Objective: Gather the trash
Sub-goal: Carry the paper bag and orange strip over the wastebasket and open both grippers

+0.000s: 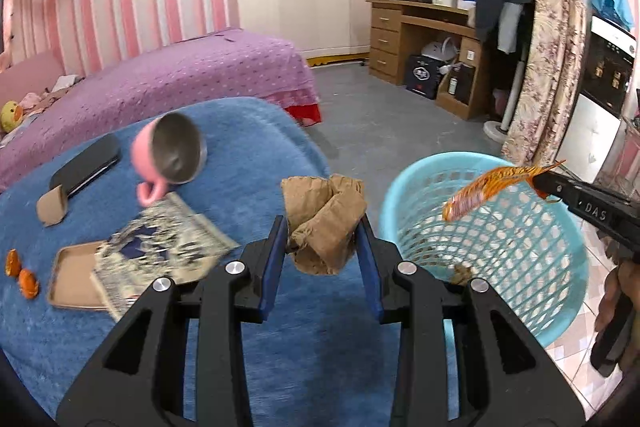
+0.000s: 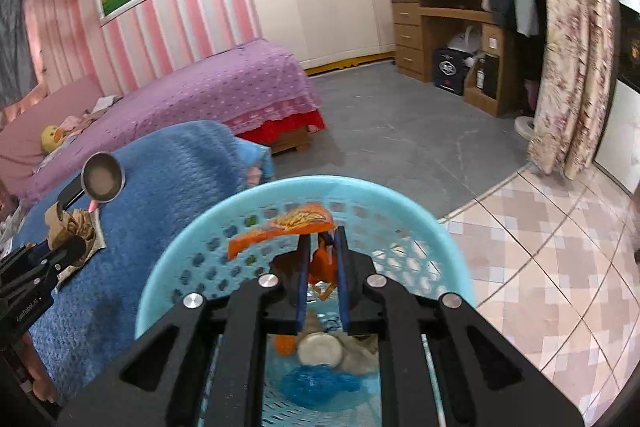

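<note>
Two loads near the bin (image 2: 168, 267): right gripper (image 2: 322, 247) pinches a wrapper (image 2: 296, 223) above it; left gripper (image 1: 324, 227) clamps paper (image 1: 324, 223) just beside its rim

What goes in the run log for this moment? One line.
left gripper: shut on crumpled brown paper | right gripper: shut on orange wrapper, over blue basket | nothing dropped yet

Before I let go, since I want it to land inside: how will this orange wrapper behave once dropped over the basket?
The orange wrapper looks thin and floppy, sagging sideways from the right tongs, so it is probably very light and may flutter. It hangs over the blue basket, so it should likely land inside.
</note>
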A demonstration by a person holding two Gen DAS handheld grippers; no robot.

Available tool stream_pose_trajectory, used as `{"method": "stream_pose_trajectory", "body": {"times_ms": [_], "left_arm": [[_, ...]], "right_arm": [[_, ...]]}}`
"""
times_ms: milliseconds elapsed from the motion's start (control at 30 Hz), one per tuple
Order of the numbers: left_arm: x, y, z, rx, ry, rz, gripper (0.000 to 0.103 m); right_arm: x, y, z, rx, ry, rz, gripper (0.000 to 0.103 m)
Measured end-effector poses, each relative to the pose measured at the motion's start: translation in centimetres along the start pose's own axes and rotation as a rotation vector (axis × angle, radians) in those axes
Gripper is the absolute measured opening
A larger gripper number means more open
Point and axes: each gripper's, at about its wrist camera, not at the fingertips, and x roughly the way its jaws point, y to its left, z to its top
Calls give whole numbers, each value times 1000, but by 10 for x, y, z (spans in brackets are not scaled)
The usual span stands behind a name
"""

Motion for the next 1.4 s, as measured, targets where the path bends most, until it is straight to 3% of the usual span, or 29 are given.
{"method": "stream_pose_trajectory", "body": {"times_ms": [467,500,633,733,1000,1033,1100,1133,1167,1233,1333,1400], "left_arm": [[26,-62,14,34,23,-70,35],[27,-64,16,33,27,-78,37],[27,-66,21,12,18,-75,78],[25,-59,21,-2,7,-52,85],[24,-17,18,-65,20,27,91],[23,-13,18,-69,19,37,92],[20,-3,18,-83,16,51,92],[19,1,18,-88,16,55,92],[18,6,18,-95,15,60,92],[15,13,18,-103,11,68,92],[9,25,17,-112,9,82,93],[6,31,14,-119,8,87,93]], "right_arm": [[1,-19,-1,29,-8,-45,12],[1,-19,-1,23,-9,-52,12],[2,-17,-2,-4,-6,-70,12],[3,-15,-2,-15,0,-82,12],[5,-10,-3,-44,13,-115,14],[7,-9,-4,-44,18,-117,16],[8,-7,-3,-41,22,-114,37],[9,-5,-3,-45,23,-117,55],[9,-3,-3,-49,22,-119,63],[9,1,-3,-57,21,-123,68],[8,5,-3,-57,11,-127,85],[7,9,-2,-58,3,-132,89]]}}
